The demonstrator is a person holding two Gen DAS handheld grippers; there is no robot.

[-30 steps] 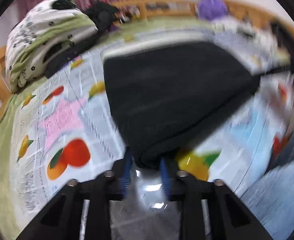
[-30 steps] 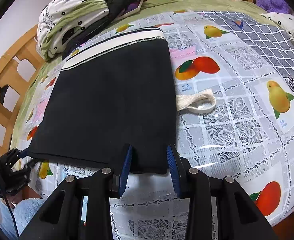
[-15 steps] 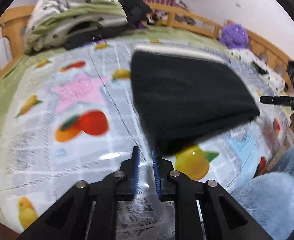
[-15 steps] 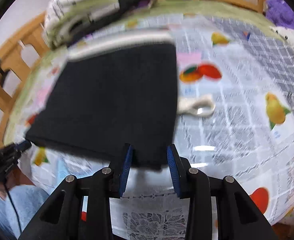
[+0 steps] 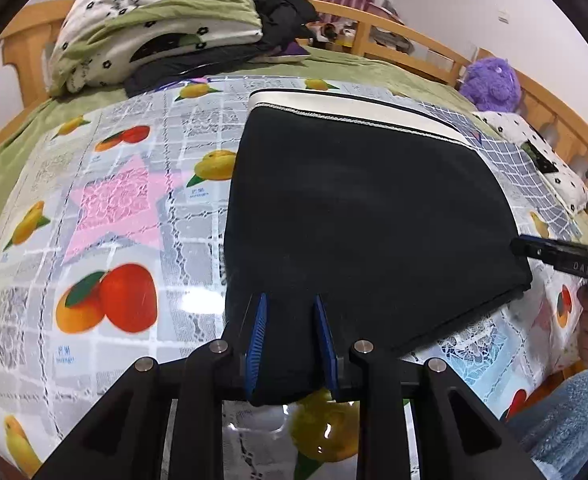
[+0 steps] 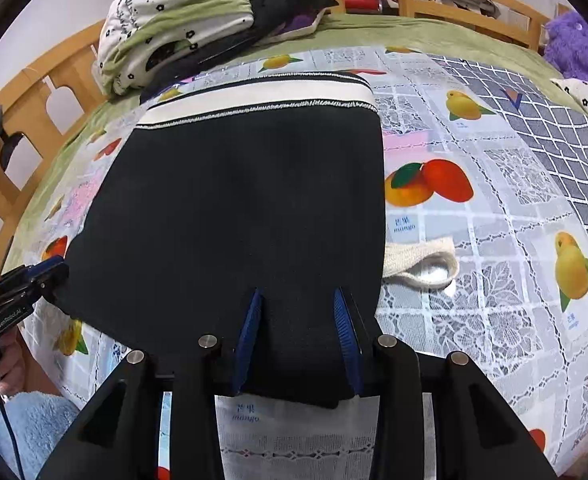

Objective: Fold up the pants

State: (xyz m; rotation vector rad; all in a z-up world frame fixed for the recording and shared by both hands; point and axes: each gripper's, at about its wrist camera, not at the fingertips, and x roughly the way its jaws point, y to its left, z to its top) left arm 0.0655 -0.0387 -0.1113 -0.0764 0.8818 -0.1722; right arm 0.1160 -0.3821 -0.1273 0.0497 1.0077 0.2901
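Across the near edge of the folded black pants (image 5: pixel 357 216), both grippers sit with cloth between their blue pads. Left gripper (image 5: pixel 290 336): jaws a modest way apart, have just been opening; the pants' near-left corner lies between the pads and seems to touch both, though whether it is pinched or merely resting cannot be told. Right gripper (image 6: pixel 297 336): jaws wider, near-right corner of the pants (image 6: pixel 238 216) fills the gap pad to pad, i.e. clamped on the fabric.

Pants lie flat on a fruit-print tablecloth (image 5: pixel 106 240) over a green bed, white waistband (image 5: pixel 357 110) at the far edge.

View differences: right wrist cam alone shows a cream strap loop (image 6: pixel 421 264) poking out from under the pants' right side, touching the cloth, plus the left gripper's tip (image 6: pixel 34 280) at the pants' near-left edge w/ a hand below it. Left wrist cam alone shows a pink star (image 5: pixel 114 208) in the print and the right gripper's dark body (image 5: pixel 557 256) beside the pants' right edge.

Hidden/unclear: pad tips dark against black fabric, so contact is hard to read; pants' near hem is covered by gripper frames; bedding pile (image 6: pixel 174 20) and purple plush toy (image 5: pixel 489 84) are distorted near the lens rim.
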